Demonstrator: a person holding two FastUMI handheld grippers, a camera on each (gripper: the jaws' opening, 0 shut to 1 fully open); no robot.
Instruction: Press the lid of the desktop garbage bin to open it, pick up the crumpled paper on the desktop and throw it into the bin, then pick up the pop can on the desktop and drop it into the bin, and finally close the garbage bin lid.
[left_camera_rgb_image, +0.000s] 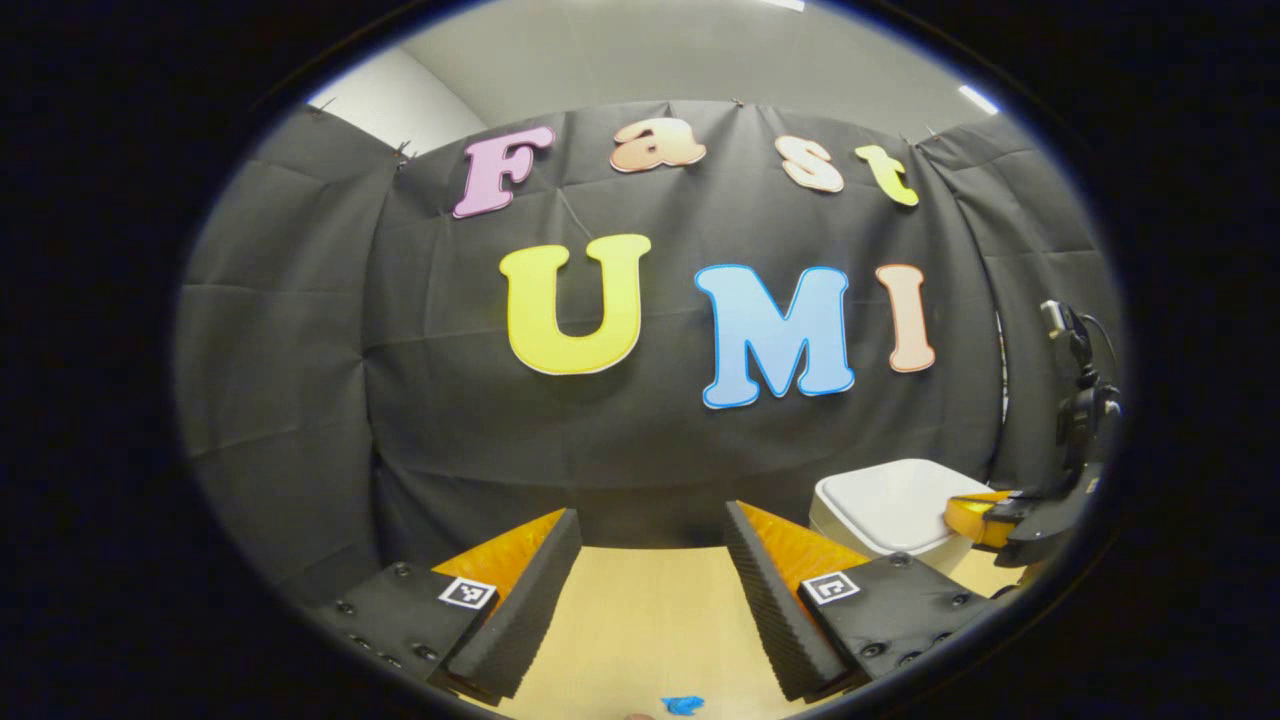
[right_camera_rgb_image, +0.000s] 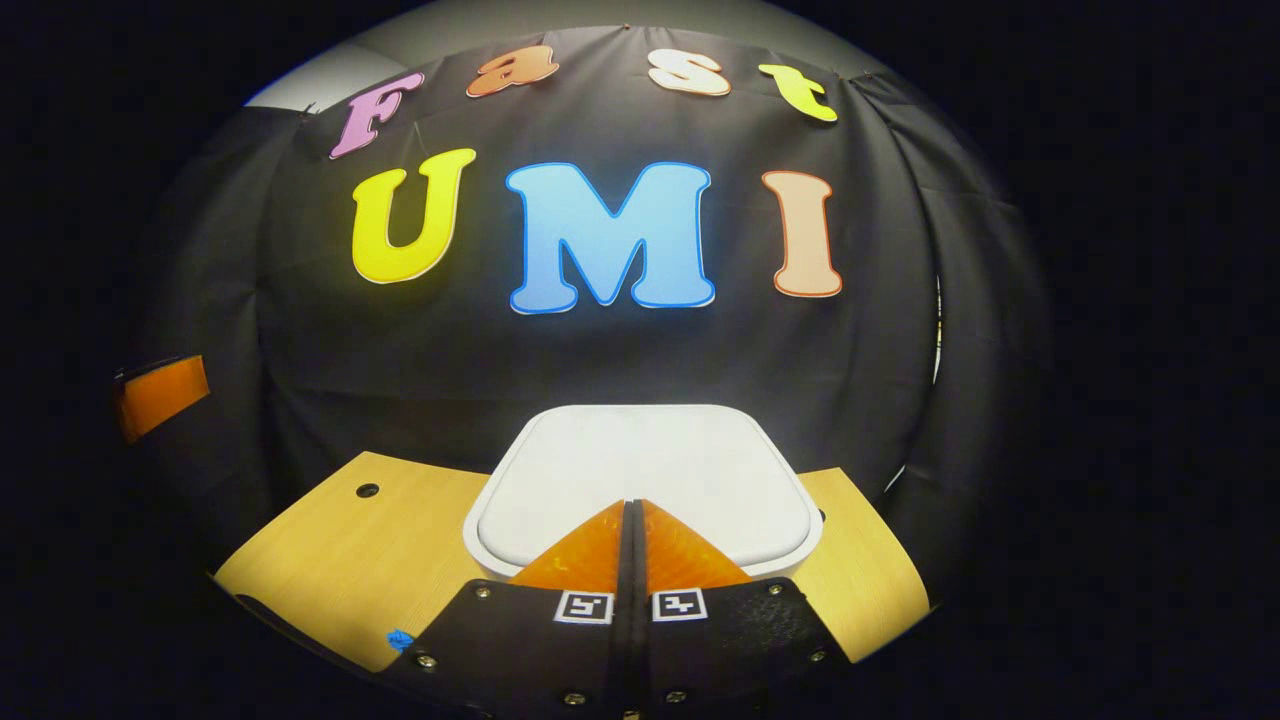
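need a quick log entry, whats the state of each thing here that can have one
garbage bin: upright on the table, lid down and closed
left gripper: open, fingers spread wide with nothing between them, over bare table
right gripper: shut, fingers pressed together with nothing between them, tips over the near edge of the bin lid; touching it or not, cannot tell

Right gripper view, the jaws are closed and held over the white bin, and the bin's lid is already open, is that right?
Not quite. In the right gripper view the right gripper has its jaws closed over the white bin, but the lid is flat and shut, not open.
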